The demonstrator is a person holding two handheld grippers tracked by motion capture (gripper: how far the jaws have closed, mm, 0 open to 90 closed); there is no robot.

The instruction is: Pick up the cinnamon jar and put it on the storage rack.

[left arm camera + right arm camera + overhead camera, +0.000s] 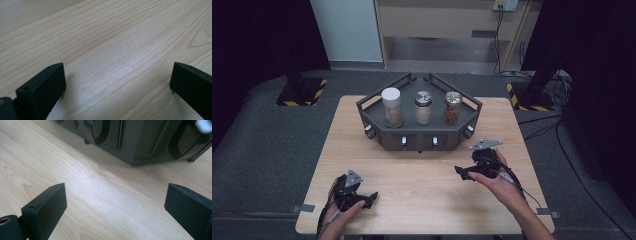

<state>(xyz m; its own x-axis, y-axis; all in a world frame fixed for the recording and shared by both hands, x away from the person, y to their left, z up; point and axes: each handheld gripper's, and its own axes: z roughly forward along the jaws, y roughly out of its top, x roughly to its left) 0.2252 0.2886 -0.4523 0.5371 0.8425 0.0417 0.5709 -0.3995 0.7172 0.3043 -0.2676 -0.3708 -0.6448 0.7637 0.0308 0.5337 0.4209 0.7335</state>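
Note:
A dark grey angular rack (419,135) stands at the far middle of the wooden table (422,192). On its top shelf stand three jars: a white-lidded one (391,106) at the left, a metal-lidded one (423,107) in the middle and one with brown contents (452,107) at the right. My left gripper (367,199) rests low at the near left, open, with bare wood between its jaws (117,72). At the right, my right gripper (462,172) hovers in front of the rack, open and empty (115,192), facing the rack's front (135,142).
The rack's front carries small knobs with white tips (403,141). Grey carpet surrounds the table, with cables on the floor at the right (557,135). Black stands with yellow-striped bases (302,92) sit behind the table.

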